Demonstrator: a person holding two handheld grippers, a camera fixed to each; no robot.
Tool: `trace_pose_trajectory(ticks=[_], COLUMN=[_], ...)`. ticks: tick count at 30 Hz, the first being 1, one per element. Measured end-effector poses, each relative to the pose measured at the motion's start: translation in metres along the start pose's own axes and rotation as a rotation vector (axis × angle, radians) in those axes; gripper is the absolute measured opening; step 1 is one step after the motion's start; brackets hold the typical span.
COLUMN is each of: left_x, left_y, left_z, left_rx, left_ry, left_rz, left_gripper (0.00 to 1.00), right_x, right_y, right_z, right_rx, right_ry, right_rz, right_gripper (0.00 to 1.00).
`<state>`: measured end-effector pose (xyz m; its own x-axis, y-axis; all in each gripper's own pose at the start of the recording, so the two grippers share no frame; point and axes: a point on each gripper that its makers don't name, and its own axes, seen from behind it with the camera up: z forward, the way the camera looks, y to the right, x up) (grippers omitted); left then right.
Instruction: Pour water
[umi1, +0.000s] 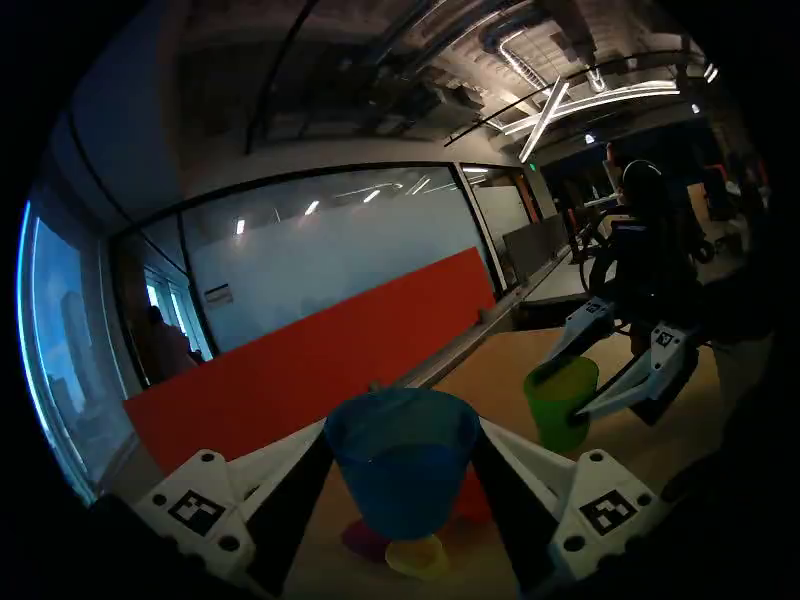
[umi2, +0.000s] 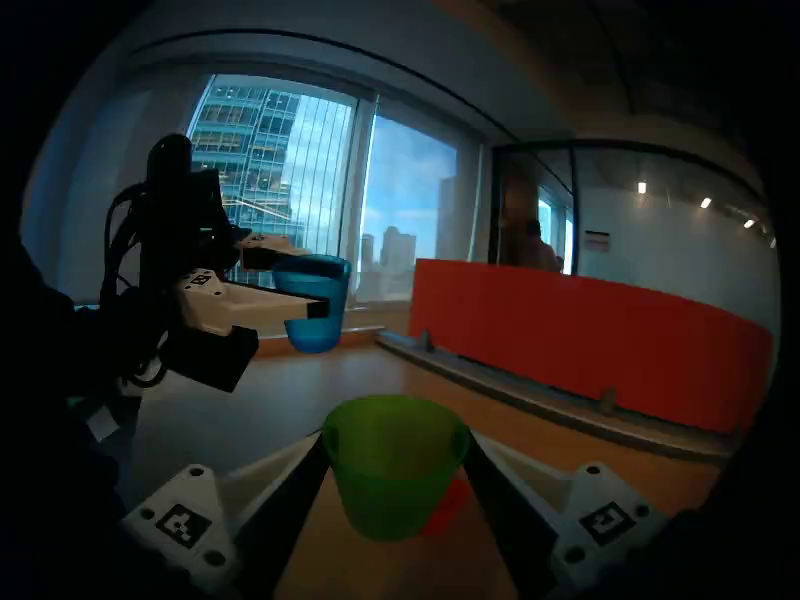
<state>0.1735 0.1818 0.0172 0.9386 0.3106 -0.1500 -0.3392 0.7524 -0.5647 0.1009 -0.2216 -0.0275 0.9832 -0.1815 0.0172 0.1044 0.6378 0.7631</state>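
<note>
In the left gripper view my left gripper (umi1: 405, 470) is shut on a translucent blue cup (umi1: 403, 458), held upright above the wooden table (umi1: 500, 375). Farther off to the right, my right gripper (umi1: 575, 385) is shut on a green cup (umi1: 560, 400). In the right gripper view the green cup (umi2: 394, 460) stands upright between my right gripper's fingers (umi2: 396, 470), raised over the table (umi2: 300, 400). The left gripper (umi2: 315, 300) with the blue cup (umi2: 314, 300) hangs higher at the left. Both cups are apart.
A yellow cup (umi1: 417, 557), a magenta one (umi1: 362, 540) and a red one (umi1: 472, 497) lie on the table under the blue cup. An orange partition (umi2: 600, 335) lines the table's far edge. Large windows (umi2: 300, 180) stand behind. People are in the background.
</note>
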Motion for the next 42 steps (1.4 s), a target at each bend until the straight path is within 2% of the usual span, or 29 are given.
trace_pose_trajectory(ticks=[12,29,42], left_x=[0.013,0.033,0.048], left_y=[-0.006,-0.006,0.002], left_z=[0.002,0.001,-0.002], left_rx=[0.011,0.017,0.012], left_ry=[0.004,0.002,0.016], left_rz=[0.088,0.269,0.381], left_gripper=[0.87,0.87,0.87], right_x=[0.005,0.005,0.007], right_y=[-0.022,-0.049,-0.066], right_z=[0.008,0.02,0.026], right_rx=[0.053,0.117,0.156], right_ry=[0.008,0.009,0.014], right_rz=[-0.021,-0.03,-0.039], right_gripper=[0.92,0.92,0.92])
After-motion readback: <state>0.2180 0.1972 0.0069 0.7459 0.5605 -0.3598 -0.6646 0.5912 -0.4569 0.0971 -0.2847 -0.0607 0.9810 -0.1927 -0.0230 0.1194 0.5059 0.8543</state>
